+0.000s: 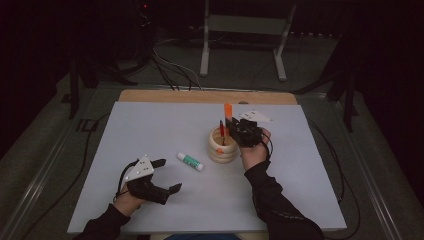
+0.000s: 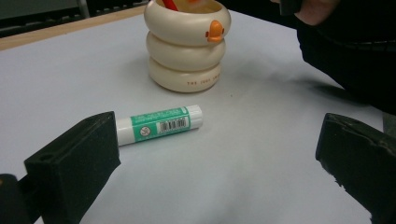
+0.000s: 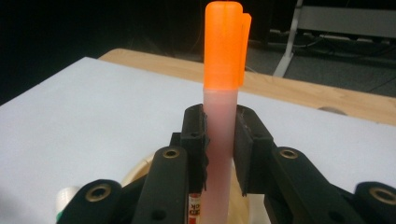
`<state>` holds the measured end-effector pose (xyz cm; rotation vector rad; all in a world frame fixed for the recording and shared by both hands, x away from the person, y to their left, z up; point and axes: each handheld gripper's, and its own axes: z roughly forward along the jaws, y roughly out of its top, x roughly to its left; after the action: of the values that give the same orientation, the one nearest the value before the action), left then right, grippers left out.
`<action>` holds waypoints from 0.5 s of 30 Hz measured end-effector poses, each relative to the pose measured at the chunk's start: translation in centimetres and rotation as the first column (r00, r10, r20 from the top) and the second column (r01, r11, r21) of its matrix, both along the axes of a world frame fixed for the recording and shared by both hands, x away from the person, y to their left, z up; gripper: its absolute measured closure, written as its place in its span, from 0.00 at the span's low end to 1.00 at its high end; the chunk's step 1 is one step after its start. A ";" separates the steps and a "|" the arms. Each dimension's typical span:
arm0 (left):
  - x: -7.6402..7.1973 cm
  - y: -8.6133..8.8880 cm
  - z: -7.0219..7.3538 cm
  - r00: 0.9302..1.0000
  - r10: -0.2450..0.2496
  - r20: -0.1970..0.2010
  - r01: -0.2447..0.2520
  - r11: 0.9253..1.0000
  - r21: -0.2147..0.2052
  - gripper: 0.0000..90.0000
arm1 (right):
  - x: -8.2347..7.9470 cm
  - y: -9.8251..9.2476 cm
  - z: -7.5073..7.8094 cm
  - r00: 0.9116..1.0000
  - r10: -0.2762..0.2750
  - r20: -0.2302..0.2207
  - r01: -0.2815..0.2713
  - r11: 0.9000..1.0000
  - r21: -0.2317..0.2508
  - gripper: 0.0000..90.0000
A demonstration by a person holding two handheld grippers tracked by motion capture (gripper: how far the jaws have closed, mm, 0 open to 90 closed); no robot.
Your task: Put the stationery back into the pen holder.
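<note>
In the high view a pale grey-white sheet covers the surface (image 1: 150,125), with a strip of bare wood along its far edge. Near the middle stands a cream holder (image 1: 222,146) shaped like three stacked rings, smooth and glossy, with a red pen (image 1: 221,131) upright inside. The right gripper (image 1: 231,124) hangs just above the holder's far rim, clamped on an orange-capped marker (image 1: 228,111) that stands upright over the opening. A short glue stick (image 1: 190,161), white with a green label, lies flat just to the left of the holder. The left gripper (image 1: 167,176) rests low near the front edge, well apart from the stick, its jaws spread wide with nothing between them. Behind the surface stand a white metal frame and loose cables on the floor. In the left gripper view the two matte black pads stand far apart at the sides; the glue stick (image 2: 159,124) lies between and ahead of them, untouched, and the ringed holder (image 2: 187,44) behind it carries a small orange beak. In the right gripper view the jaws press from both sides on the marker's (image 3: 222,93) translucent pink barrel below its bright orange clipped cap, with the holder's rim (image 3: 140,172) just beneath.
</note>
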<state>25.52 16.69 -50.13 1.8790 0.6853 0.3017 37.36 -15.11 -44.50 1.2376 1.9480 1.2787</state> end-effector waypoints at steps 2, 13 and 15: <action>0.0 0.0 0.0 1.000 0.000 0.002 0.000 1.000 0.001 0.00 | 0.1 0.1 -0.3 1.000 -0.005 -0.009 0.005 1.000 -0.008 0.84; -0.4 0.2 -0.2 1.000 0.005 0.007 -0.006 1.000 0.005 0.00 | 0.1 0.4 -1.4 0.997 -0.031 -0.067 0.030 0.999 -0.016 0.84; -0.4 0.2 -0.2 1.000 0.005 0.007 -0.006 1.000 0.005 0.00 | 0.1 0.4 -1.5 0.997 -0.037 -0.073 0.036 0.999 -0.020 0.84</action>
<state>25.10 16.93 -50.33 1.8805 0.6859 0.3133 37.48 -14.72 -46.03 1.3217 1.9748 1.2101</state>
